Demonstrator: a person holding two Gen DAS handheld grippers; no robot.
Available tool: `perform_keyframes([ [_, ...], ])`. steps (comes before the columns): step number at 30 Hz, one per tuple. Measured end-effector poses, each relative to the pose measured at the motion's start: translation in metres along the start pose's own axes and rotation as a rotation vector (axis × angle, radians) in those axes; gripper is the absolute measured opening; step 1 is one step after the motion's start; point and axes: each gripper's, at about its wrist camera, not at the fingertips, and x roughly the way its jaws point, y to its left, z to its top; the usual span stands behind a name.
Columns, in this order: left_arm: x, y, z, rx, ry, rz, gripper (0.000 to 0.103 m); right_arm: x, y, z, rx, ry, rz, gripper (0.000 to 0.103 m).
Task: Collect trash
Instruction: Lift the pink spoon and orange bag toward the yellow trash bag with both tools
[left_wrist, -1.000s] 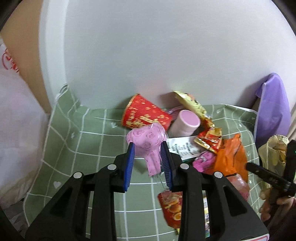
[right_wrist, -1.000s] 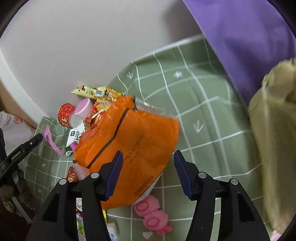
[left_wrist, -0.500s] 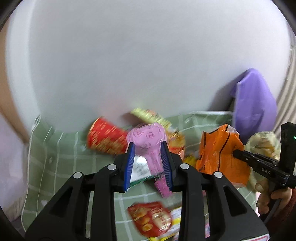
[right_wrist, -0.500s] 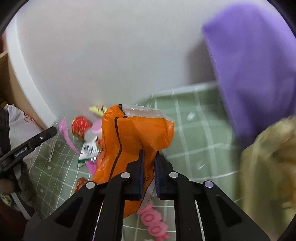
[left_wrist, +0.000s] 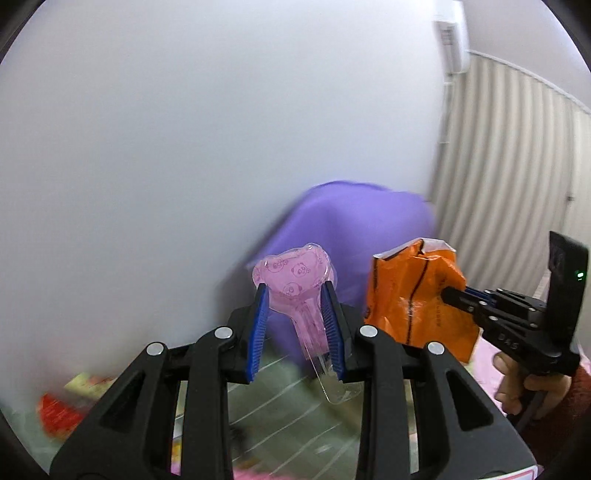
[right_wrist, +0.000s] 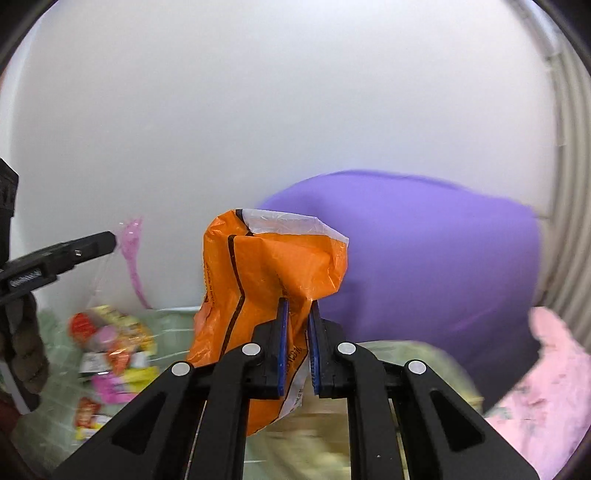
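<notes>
My left tongs pinch a glossy pink heart-topped plastic wrapper, held up in the air; right tongs clamped tight on crinkly orange plastic bag, also aloft, near purple cloth.

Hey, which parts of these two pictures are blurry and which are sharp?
Left wrist view: the pink wrapper and orange bag are sharp; the purple cloth and trash on the green cloth are smeared. Right wrist view: the orange bag is crisp; the trash pile and pink fabric are blurred. Both bulge at the edges.
</notes>
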Motion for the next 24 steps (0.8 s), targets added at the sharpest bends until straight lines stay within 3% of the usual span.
perform_keyframes([
  [5,0.037,-0.051,0.018,0.032,0.009,-0.167,0.028,-0.036,-0.068,-0.003,0.066,-0.040,-0.186,0.011],
  [9,0.064,-0.086,0.017,0.055,0.044,-0.266,0.028,-0.052,-0.105,-0.011,0.112,-0.040,-0.267,0.011],
  [13,0.101,-0.116,0.001,0.056,0.141,-0.380,0.028,-0.052,-0.119,-0.021,0.118,-0.025,-0.311,0.011],
  [15,0.133,-0.139,-0.019,0.094,0.254,-0.425,0.028,-0.052,-0.131,-0.025,0.125,-0.014,-0.307,0.011],
  [17,0.160,-0.149,-0.046,0.163,0.349,-0.392,0.028,-0.041,-0.131,-0.030,0.122,0.005,-0.294,0.011],
  [20,0.184,-0.140,-0.079,0.234,0.442,-0.276,0.028,-0.023,-0.135,-0.035,0.104,0.043,-0.258,0.011],
  [24,0.187,-0.113,-0.090,0.212,0.476,-0.225,0.027,0.024,-0.117,-0.057,0.036,0.146,-0.183,0.011],
])
